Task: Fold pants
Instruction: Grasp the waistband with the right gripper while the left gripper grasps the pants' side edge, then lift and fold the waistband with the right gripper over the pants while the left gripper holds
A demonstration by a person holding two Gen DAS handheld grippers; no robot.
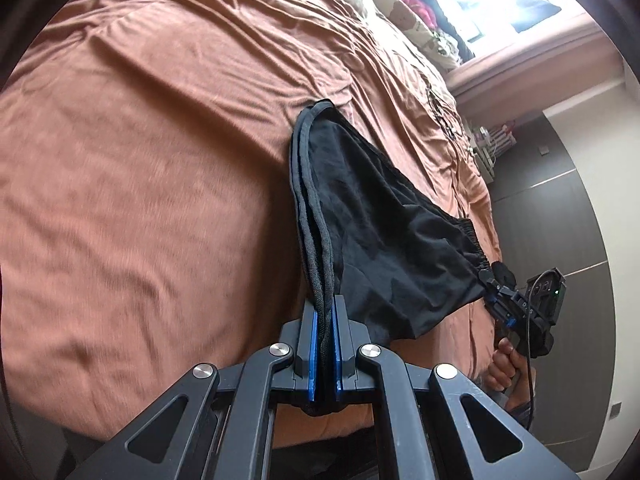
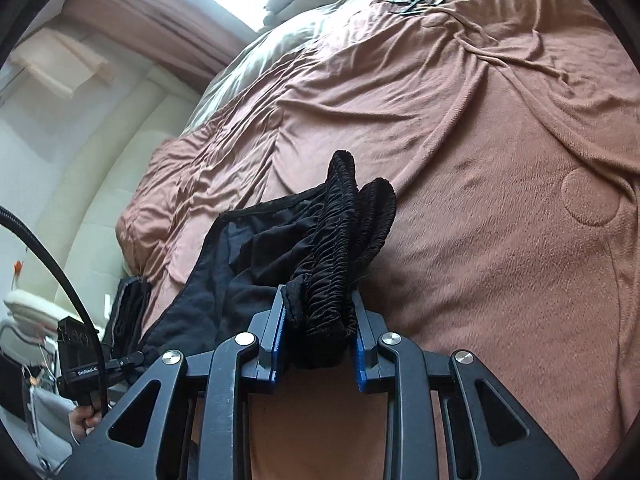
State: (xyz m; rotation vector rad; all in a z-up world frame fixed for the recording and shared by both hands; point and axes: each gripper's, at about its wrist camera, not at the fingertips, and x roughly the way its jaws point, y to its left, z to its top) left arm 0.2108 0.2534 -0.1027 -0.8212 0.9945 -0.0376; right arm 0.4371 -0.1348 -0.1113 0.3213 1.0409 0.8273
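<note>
Black pants (image 1: pixel 376 216) hang stretched between my two grippers above a bed with a rust-brown blanket (image 1: pixel 152 184). My left gripper (image 1: pixel 325 312) is shut on the hem edge of the pants, which runs up from its jaws as a thick doubled seam. My right gripper (image 2: pixel 320 308) is shut on the gathered elastic waistband (image 2: pixel 340 216), bunched between its blue pads. The right gripper also shows in the left wrist view (image 1: pixel 490 278), clamped on the waistband end. The left gripper shows in the right wrist view (image 2: pixel 136 356), at the lower left, holding the far edge of the pants (image 2: pixel 248 248).
The brown blanket (image 2: pixel 500 200) covers the whole bed and is wrinkled. Patterned pillows (image 1: pixel 416 16) and clothes lie at the bed's far end under a bright window. Thin cables (image 1: pixel 444 120) lie on the blanket. A dark wardrobe (image 1: pixel 560 200) stands beside the bed.
</note>
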